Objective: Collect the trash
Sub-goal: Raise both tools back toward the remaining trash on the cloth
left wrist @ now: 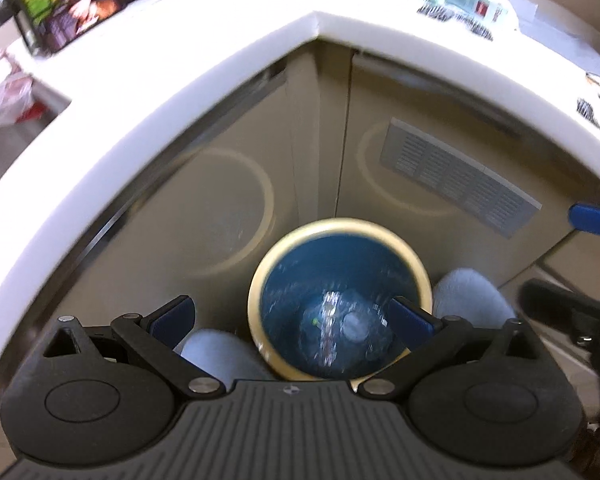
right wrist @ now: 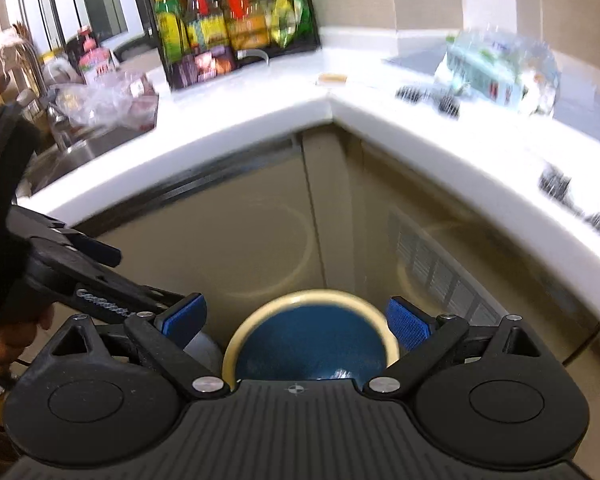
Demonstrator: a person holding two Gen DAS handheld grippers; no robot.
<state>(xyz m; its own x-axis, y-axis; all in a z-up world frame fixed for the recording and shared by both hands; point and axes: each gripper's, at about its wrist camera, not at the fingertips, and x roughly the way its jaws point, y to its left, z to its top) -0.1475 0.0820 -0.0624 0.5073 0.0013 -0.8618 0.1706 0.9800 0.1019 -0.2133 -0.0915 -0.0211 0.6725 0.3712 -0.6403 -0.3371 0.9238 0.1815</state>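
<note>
Both views look down into the bin [left wrist: 336, 300], a round can with a cream rim and a blue liner, standing on the floor in the inner corner below the tabletop [left wrist: 204, 76]. Inside the bin, at the bottom, lies what looks like a crushed clear plastic bottle [left wrist: 346, 330]; motion blur makes this uncertain.

The left hand-held gripper [left wrist: 292, 318] hangs just above the bin with its jaws spread wide and nothing between them; its right finger overlaps the bin's rim in the picture. The right hand-held gripper [right wrist: 298, 320] hangs above the bin too, jaws equally wide and empty. So the step in hand reads as the end of a drop: 1 piece of trash is in the bin and both tools are free.

More trash appears to remain up on the tabletop, above and to the right of the bin: a clear wrapper [right wrist: 500, 68] with green and white print, and small dark scraps [right wrist: 446, 102] near the edge. A small tan piece [right wrist: 332, 78] lies farther back from the bin, close to the corner.

The next move calls for lifting 1 gripper away from the bin, carrying it over the tabletop edge, and closing on the wrapper. That film is thin and crinkly, so a pinch on a bunched fold would likely hold better than on a flat edge.
</note>
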